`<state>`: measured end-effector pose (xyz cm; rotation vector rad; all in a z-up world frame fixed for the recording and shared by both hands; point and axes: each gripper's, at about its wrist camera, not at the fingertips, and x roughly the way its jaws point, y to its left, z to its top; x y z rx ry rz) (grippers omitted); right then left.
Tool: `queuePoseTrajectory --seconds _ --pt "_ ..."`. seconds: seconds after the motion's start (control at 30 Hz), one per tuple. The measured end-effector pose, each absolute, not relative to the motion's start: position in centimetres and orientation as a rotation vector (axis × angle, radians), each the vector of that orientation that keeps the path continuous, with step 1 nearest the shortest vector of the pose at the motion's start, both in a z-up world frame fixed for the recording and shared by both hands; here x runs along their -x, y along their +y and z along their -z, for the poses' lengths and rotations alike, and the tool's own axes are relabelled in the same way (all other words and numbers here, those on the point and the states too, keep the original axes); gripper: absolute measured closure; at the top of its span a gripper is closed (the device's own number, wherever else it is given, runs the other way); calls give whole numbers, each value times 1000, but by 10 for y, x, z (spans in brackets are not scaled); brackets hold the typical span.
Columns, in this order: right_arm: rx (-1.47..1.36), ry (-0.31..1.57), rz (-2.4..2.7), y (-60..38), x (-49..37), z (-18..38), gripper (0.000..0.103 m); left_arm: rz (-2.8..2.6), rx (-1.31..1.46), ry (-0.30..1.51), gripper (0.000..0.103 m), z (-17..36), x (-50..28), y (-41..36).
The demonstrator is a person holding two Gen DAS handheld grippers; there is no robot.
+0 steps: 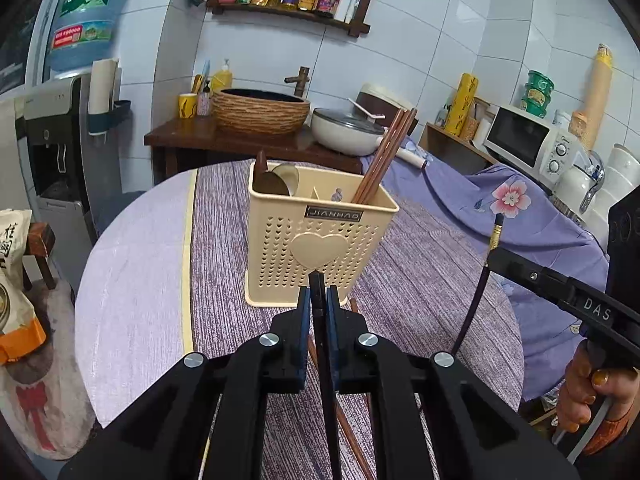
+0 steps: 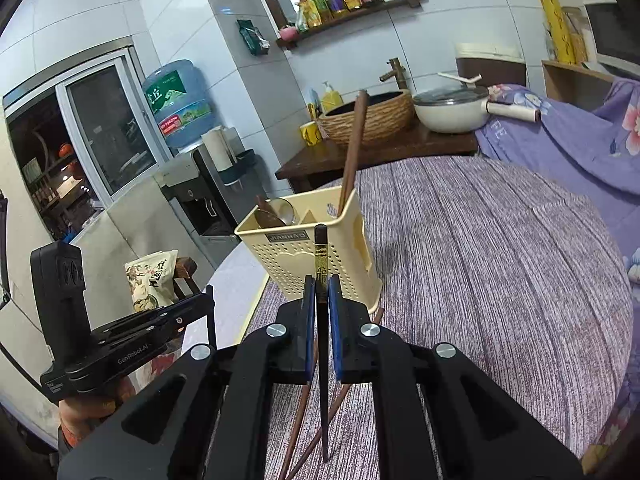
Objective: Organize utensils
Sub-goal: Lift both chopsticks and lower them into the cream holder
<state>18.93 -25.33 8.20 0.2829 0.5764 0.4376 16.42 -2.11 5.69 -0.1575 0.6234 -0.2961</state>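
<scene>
A cream perforated utensil holder [image 1: 316, 240] [image 2: 312, 256] stands on the round table. Its right compartment holds brown chopsticks [image 1: 384, 156] [image 2: 352, 152], and spoons [image 1: 276, 180] [image 2: 276, 212] sit in the left one. My left gripper [image 1: 319, 300] is shut on a black chopstick [image 1: 319, 284] just in front of the holder. My right gripper [image 2: 321, 292] is shut on a black chopstick with a gold end [image 2: 321, 252] [image 1: 486, 256], held upright off the table. Loose brown chopsticks [image 1: 348, 420] [image 2: 300, 420] lie on the cloth below both grippers.
A purple striped cloth [image 2: 480, 260] covers the table, whose edge curves off at the left [image 1: 92, 280]. Behind stand a white pot [image 1: 346, 128], a woven basin [image 1: 260, 110], a microwave [image 1: 528, 144] and a water dispenser [image 1: 56, 140]. A flowered cloth [image 1: 512, 200] lies at the right.
</scene>
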Motion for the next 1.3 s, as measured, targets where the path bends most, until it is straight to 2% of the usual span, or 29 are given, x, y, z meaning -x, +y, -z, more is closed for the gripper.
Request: queuePoseTrajectory --seconds 0.9,1.3 --pt "-139 475 -461 -224 -190 -147 96 272 89 456 96 -128 -157 -16" --pt "-145 456 -471 -229 -217 -194 96 316 64 392 96 -193 -171 -25"
